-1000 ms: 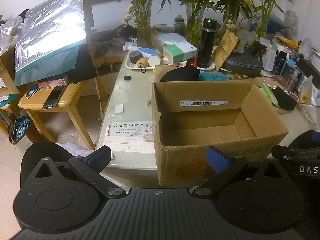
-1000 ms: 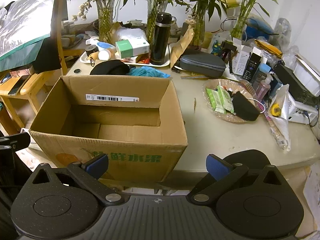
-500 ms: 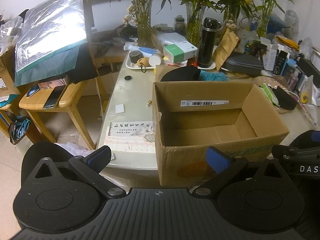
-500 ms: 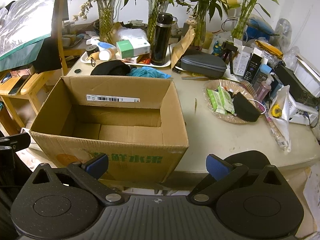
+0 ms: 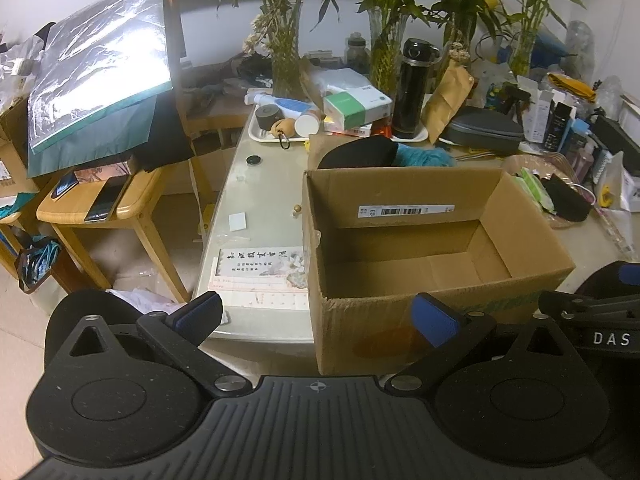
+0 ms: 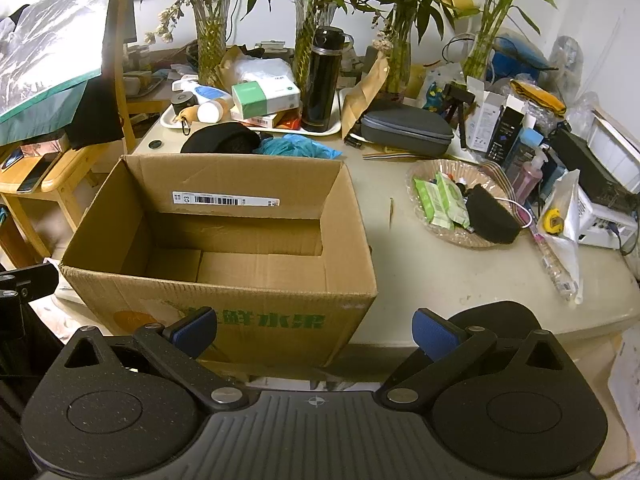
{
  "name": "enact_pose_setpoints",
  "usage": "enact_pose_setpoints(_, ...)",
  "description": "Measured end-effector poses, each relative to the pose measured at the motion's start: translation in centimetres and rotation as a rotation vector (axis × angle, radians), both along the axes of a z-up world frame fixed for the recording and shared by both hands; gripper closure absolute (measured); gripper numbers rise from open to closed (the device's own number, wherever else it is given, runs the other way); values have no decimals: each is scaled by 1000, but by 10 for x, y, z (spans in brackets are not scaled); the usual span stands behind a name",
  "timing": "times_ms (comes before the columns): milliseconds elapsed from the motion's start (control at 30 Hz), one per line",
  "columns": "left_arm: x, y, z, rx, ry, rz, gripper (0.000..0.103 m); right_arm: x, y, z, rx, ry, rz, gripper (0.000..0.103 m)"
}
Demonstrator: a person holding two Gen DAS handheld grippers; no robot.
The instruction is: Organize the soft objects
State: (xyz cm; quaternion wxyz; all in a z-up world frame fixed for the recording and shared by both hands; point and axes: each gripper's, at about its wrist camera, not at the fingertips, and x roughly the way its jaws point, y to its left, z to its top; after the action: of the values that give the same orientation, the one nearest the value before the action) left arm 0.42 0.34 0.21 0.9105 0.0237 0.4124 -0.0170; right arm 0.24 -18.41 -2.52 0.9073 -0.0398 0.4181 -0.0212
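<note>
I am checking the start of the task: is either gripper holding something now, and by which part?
Nothing is held. The left gripper and right gripper are both open and empty, short of the empty box.

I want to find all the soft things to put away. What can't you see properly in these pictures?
- Black soft thing: left view, its lower part is hidden behind the cardboard box wall.
- Teal soft thing: right view, partly hidden by the box's back wall.
- Box floor nearest the camera: both views, hidden by the front wall.
- Black pouch in the basket: right view, what lies under it is covered.
- Left tongs and right tongs: open, empty.
</note>
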Motion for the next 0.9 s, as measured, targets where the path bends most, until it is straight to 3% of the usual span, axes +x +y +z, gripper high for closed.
enact_pose_setpoints(900,1,-1,4,7,0,-5,0,3,-1,4,-8,-9,3,0)
